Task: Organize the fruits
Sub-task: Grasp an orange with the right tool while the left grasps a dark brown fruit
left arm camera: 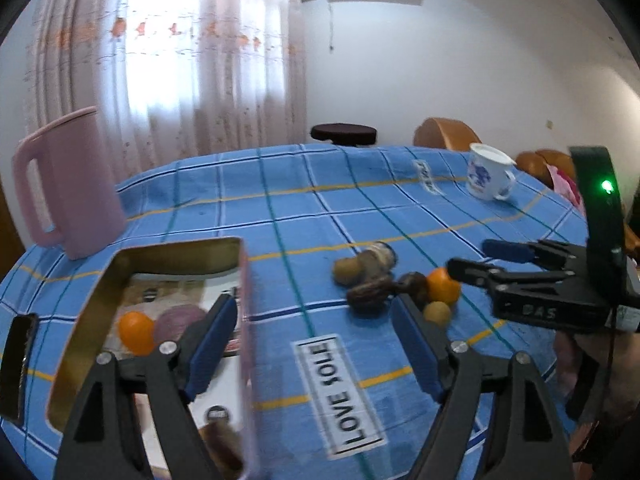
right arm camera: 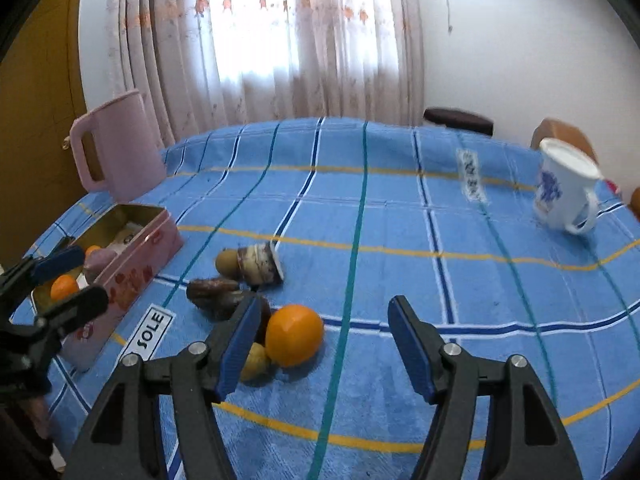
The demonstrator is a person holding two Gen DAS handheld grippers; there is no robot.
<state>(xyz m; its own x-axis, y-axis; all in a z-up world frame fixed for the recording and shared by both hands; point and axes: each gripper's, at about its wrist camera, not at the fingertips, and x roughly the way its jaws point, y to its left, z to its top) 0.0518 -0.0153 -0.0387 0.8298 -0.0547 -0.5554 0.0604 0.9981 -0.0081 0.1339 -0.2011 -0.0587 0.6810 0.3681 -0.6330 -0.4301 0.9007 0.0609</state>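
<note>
Broadly, we saw the counter (right arm camera: 400,216) under a blue checked cloth, carrying everything. At its far left stood a pink pitcher (right arm camera: 120,148), and just in front of it a pink tin (left arm camera: 244,280) lay open, already holding an orange (left arm camera: 137,331) and a purple fruit (left arm camera: 178,320). A white mug (right arm camera: 564,188) stood well apart at the far right. Near the middle lay a loose cluster: a striped cup (right arm camera: 260,264) on its side, a brown kiwi (right arm camera: 227,262) touching it, dark brown pieces (right arm camera: 218,296), a second orange (right arm camera: 294,334) and a small yellow fruit (right arm camera: 254,362) just beside it. Our left tongs (left arm camera: 310,342) stood wide, holding nothing, beside the tin. Our right tongs (right arm camera: 320,342) were likewise wide and empty, by the second orange.
</note>
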